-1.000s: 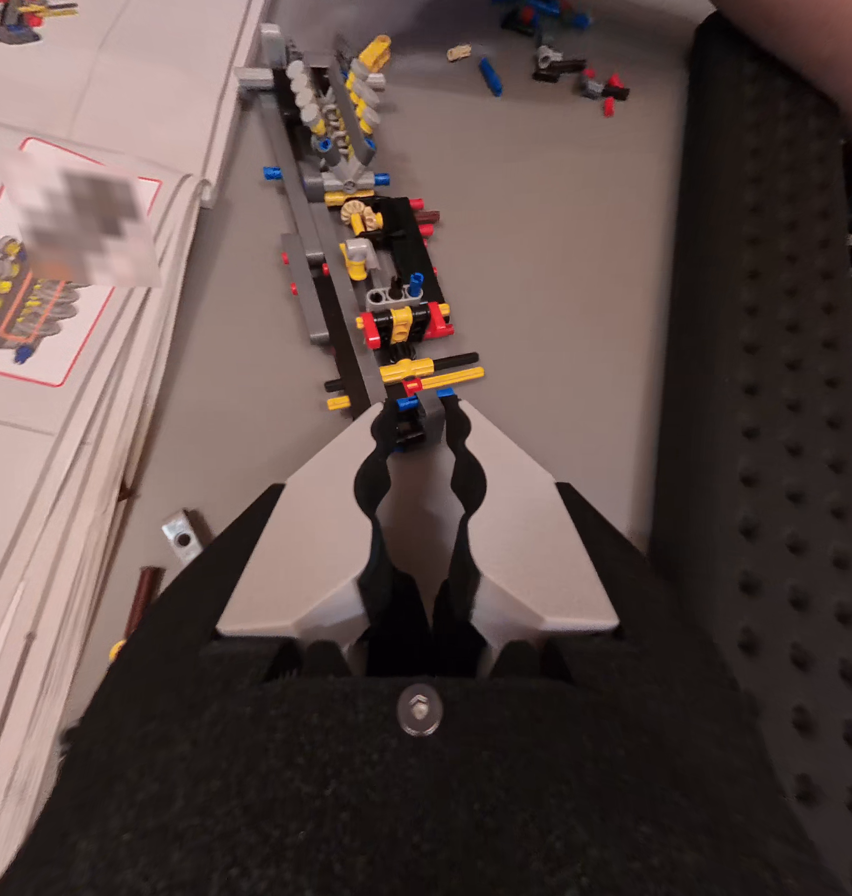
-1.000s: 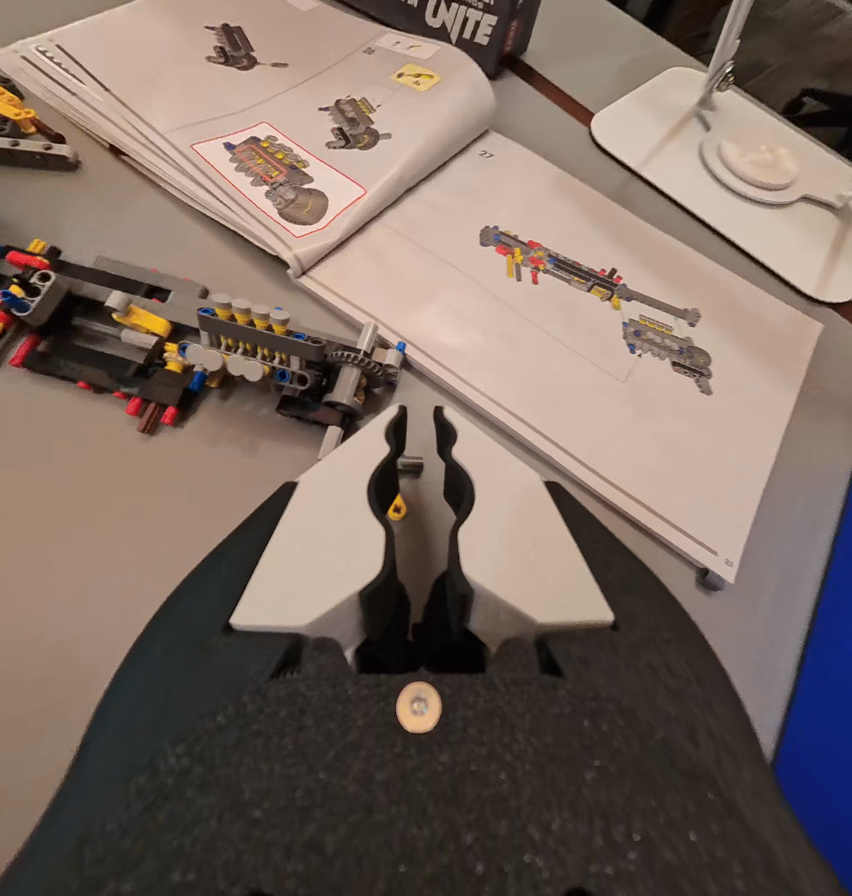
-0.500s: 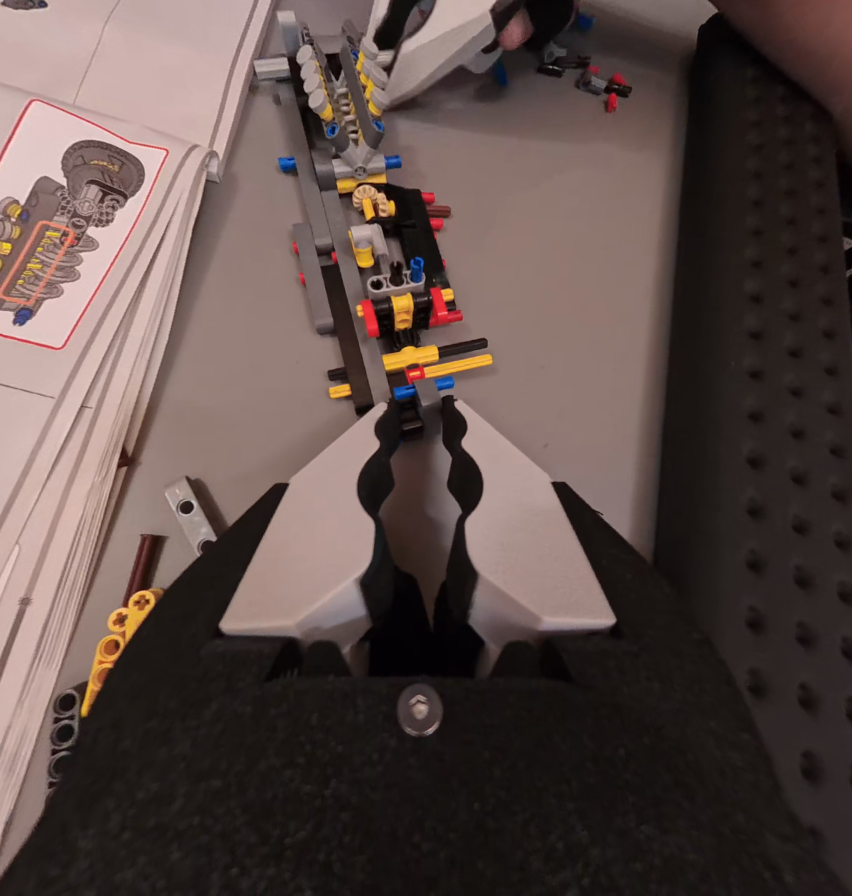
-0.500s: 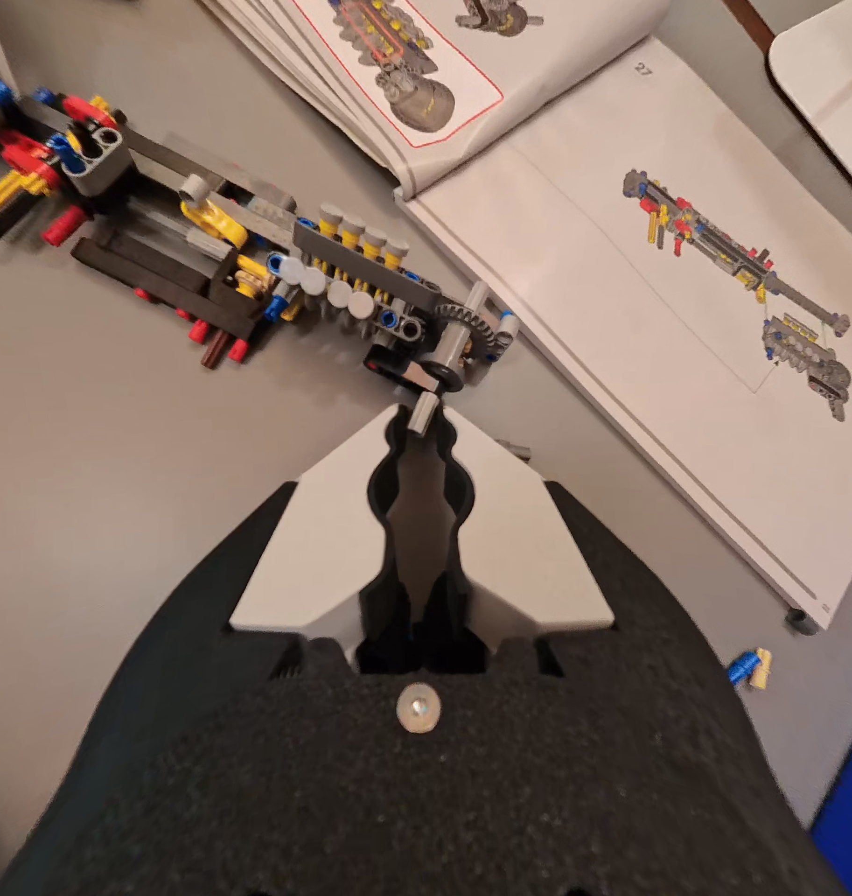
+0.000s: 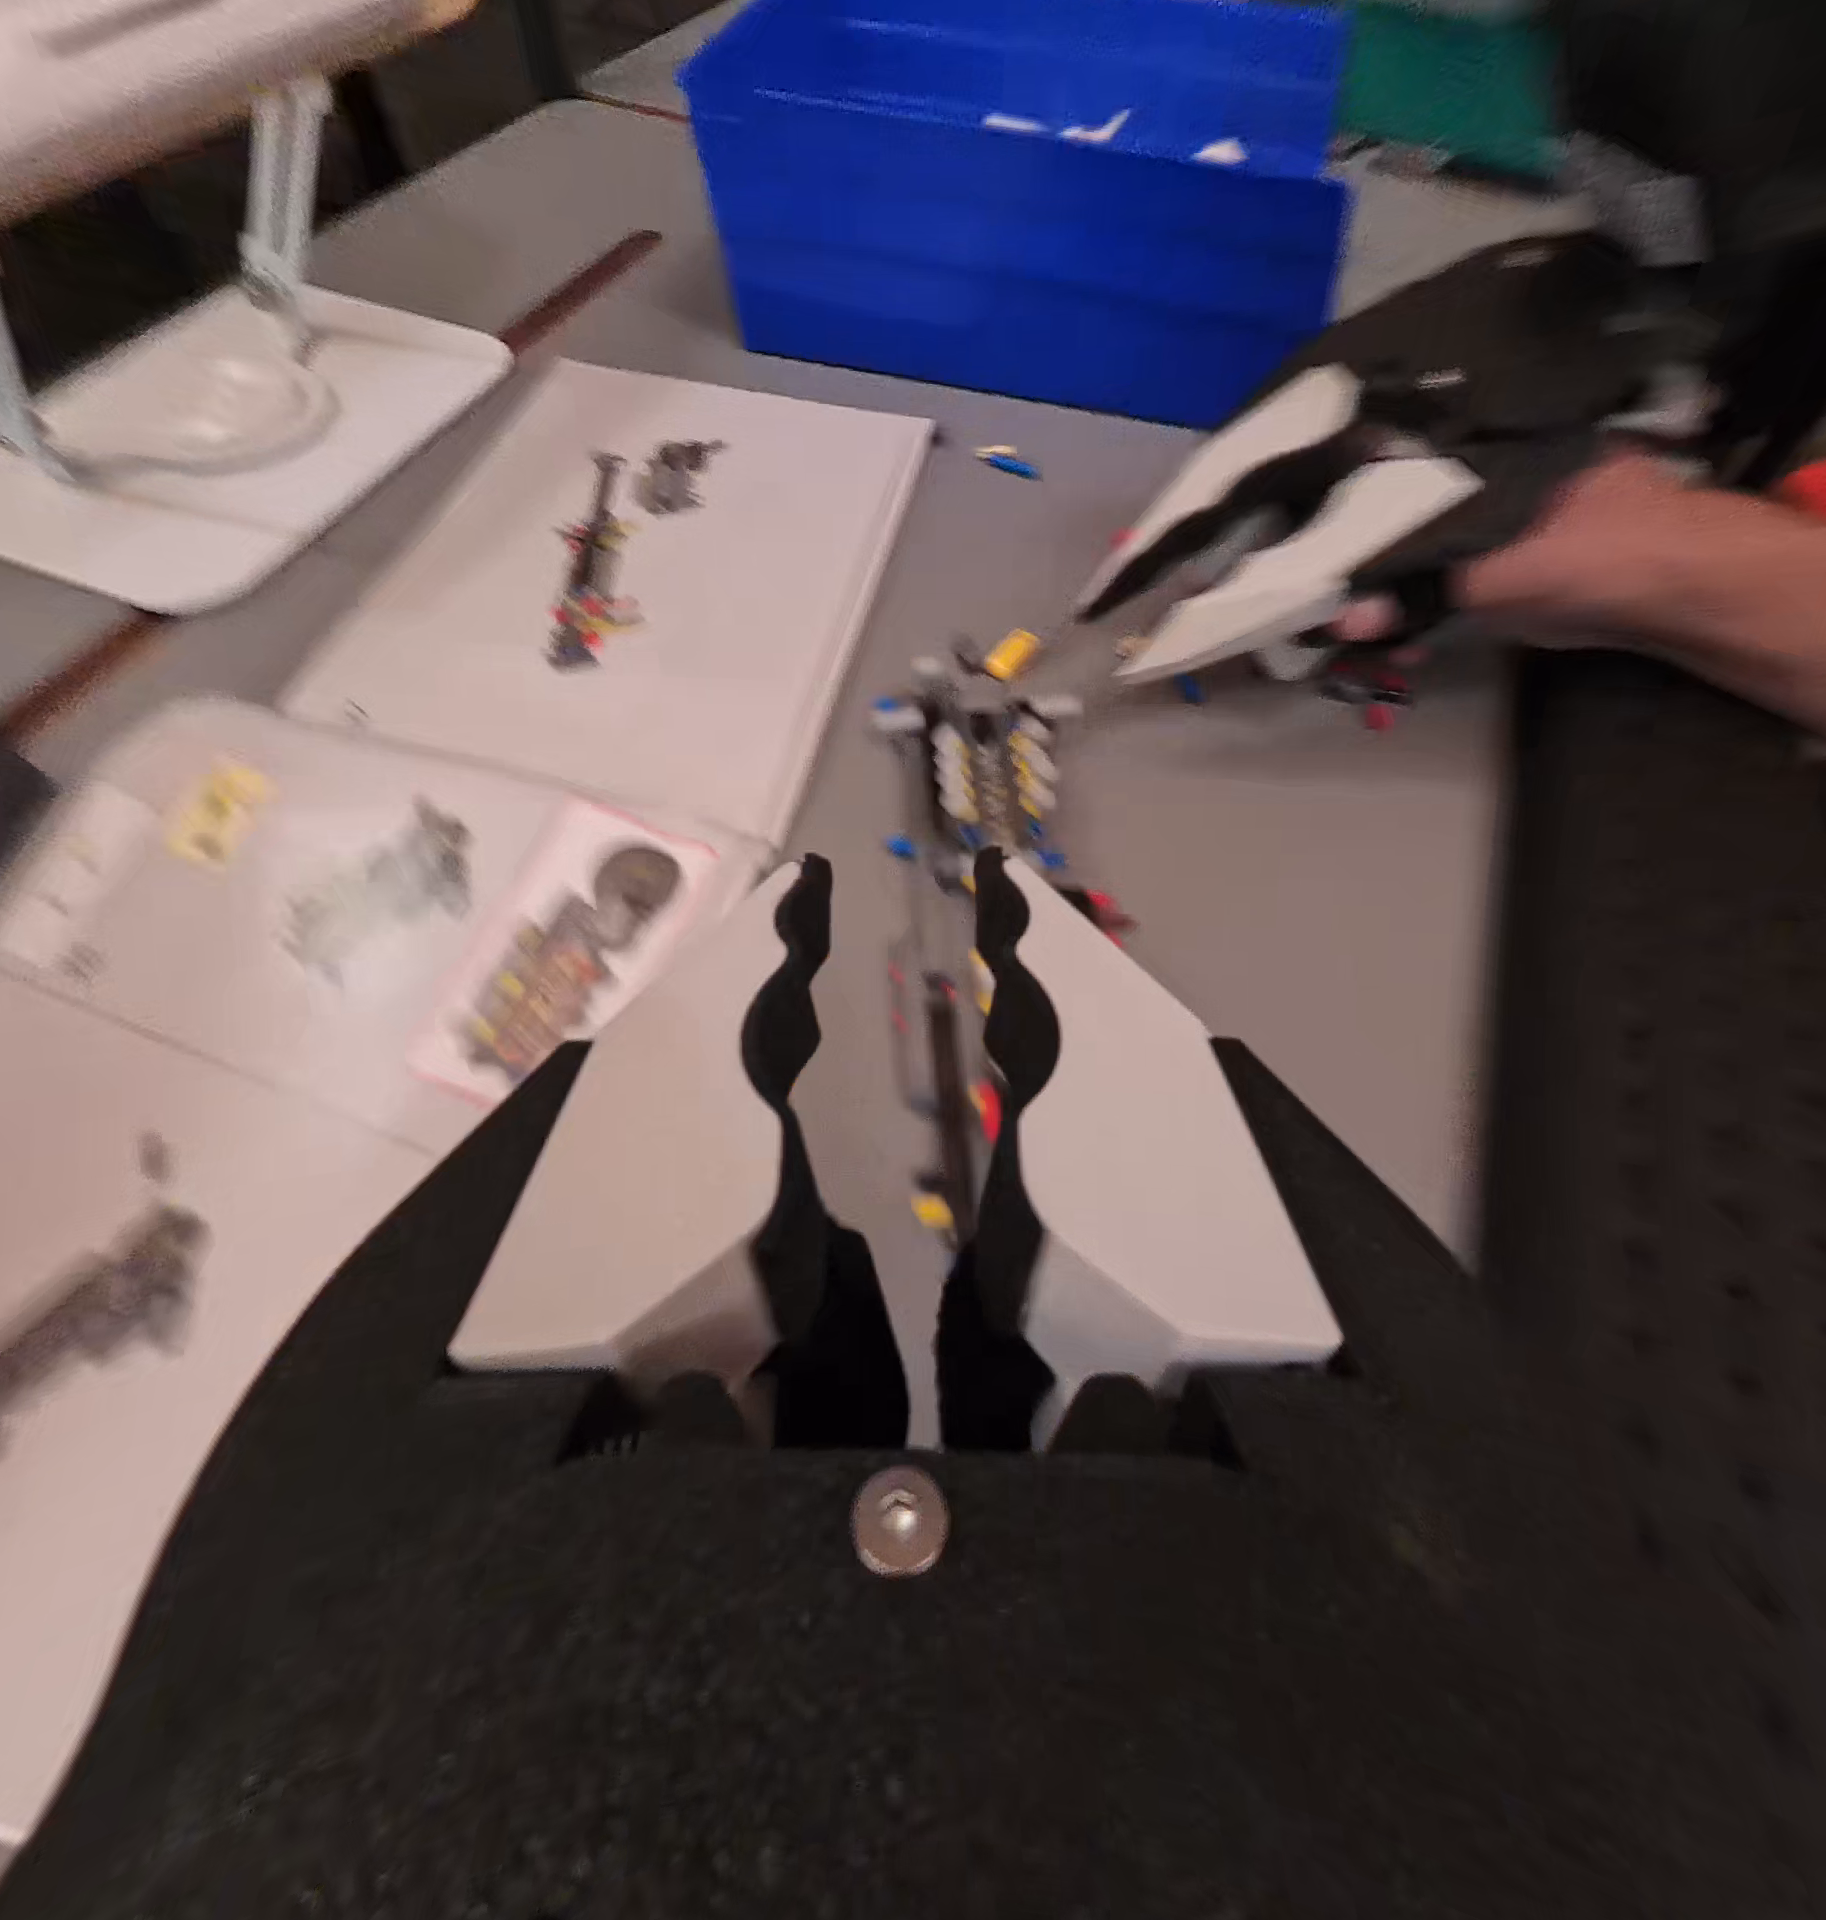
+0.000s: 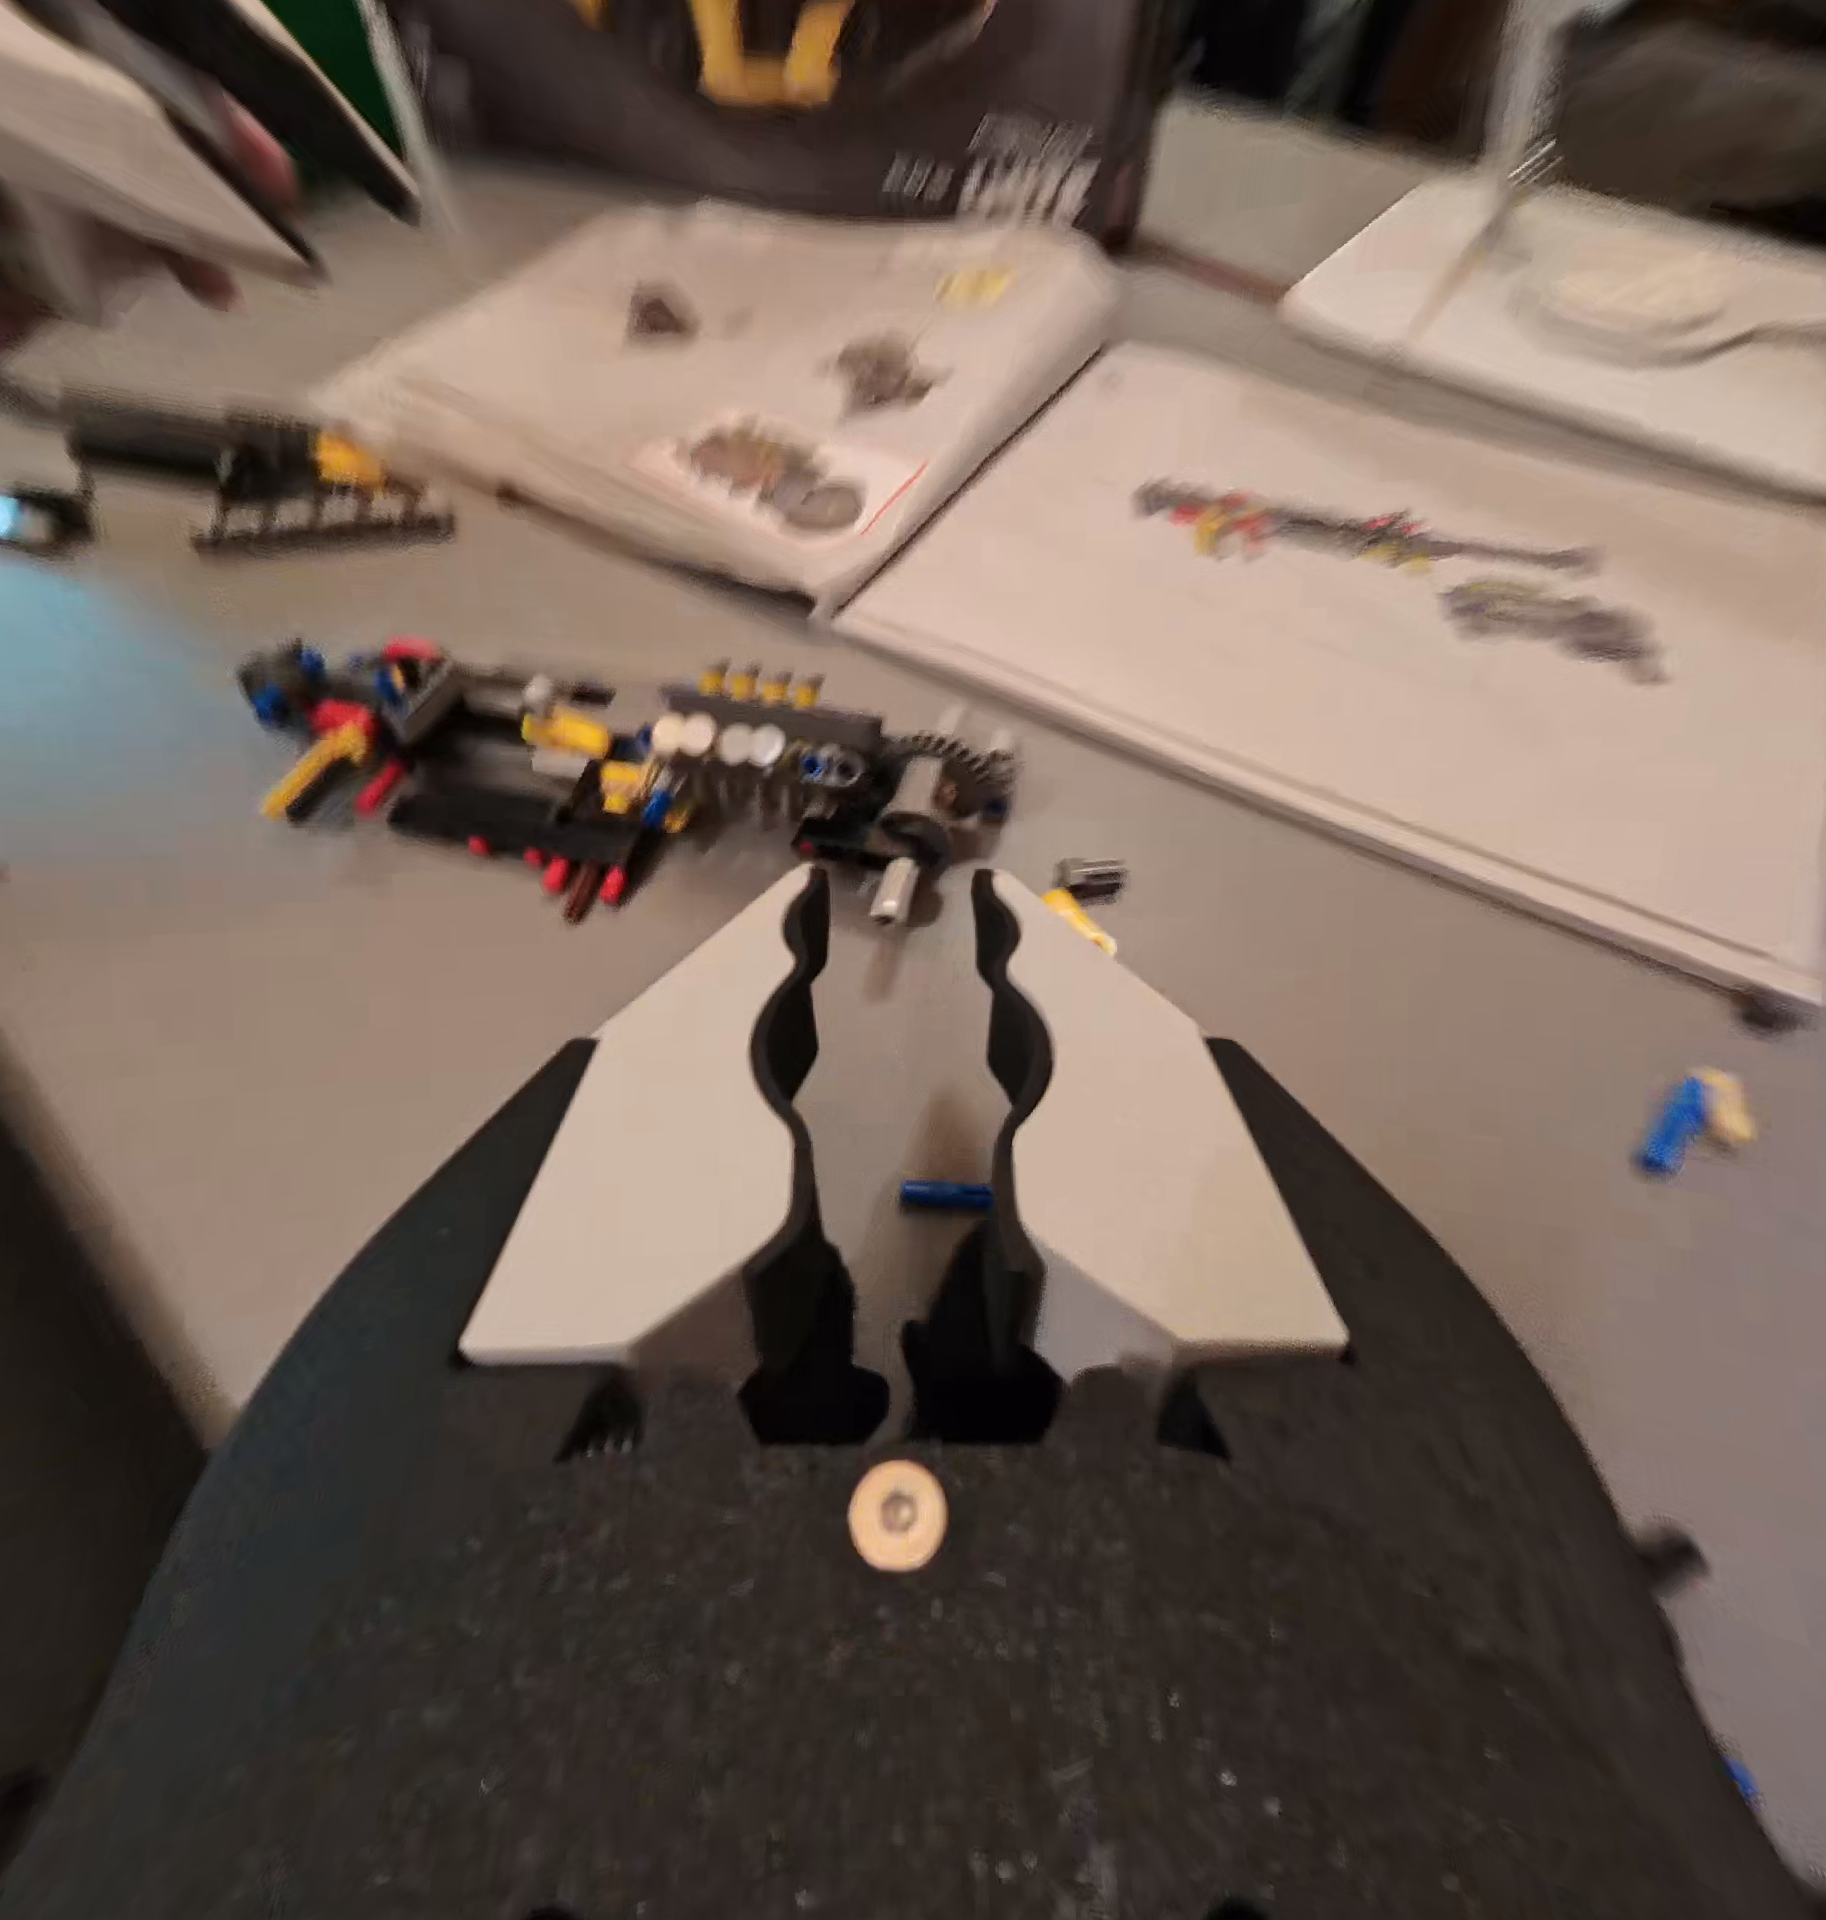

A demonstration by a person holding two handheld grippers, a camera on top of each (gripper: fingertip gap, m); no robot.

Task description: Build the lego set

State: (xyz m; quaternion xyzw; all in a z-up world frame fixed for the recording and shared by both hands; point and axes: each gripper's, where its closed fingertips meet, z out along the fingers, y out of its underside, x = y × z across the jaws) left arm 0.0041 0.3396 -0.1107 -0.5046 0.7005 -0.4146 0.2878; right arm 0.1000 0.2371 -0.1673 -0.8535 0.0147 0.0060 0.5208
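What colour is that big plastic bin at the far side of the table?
Bright blue. The bin shows best in the left wrist view.

A: Any readable text? The instruction booklet [image 6: 1356,665] pages are motion-smeared, only coloured drawings show.
B: The dark box [image 6: 888,125] behind the booklet carries pale lettering, too blurred to read. The blue bin [image 5: 1023,218] shows no legible marking.
A: So nothing legible.
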